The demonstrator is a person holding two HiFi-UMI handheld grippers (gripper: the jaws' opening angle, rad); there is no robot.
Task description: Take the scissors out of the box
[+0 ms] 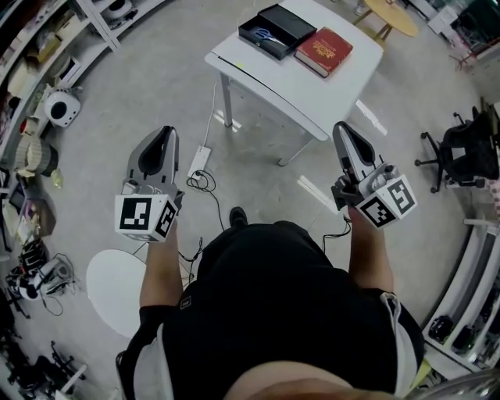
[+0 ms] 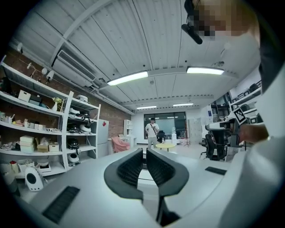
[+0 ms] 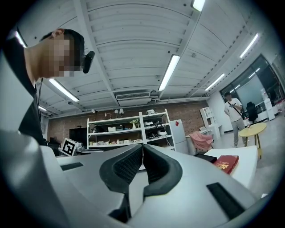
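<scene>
A black open box [image 1: 262, 34] sits at the far end of the white table [image 1: 312, 90]. Blue-handled scissors [image 1: 270, 36] lie inside it, and its lid [image 1: 289, 22] rests beside it. A red book [image 1: 324, 51] lies to the right of the box. Both grippers are held up in the air well short of the table. My left gripper [image 1: 164, 133] [image 2: 144, 153] has its jaws together and holds nothing. My right gripper [image 1: 342, 127] [image 3: 142, 149] is also shut and empty. In the right gripper view the box [image 3: 205, 156] and the book [image 3: 227, 163] show low at the right.
Shelving with gear [image 1: 39, 94] lines the left wall. An office chair [image 1: 461, 152] stands at the right and a round white stool [image 1: 117, 289] near my left side. A power strip and cable [image 1: 199, 164] lie on the floor before the table. A person [image 2: 153, 129] stands far off.
</scene>
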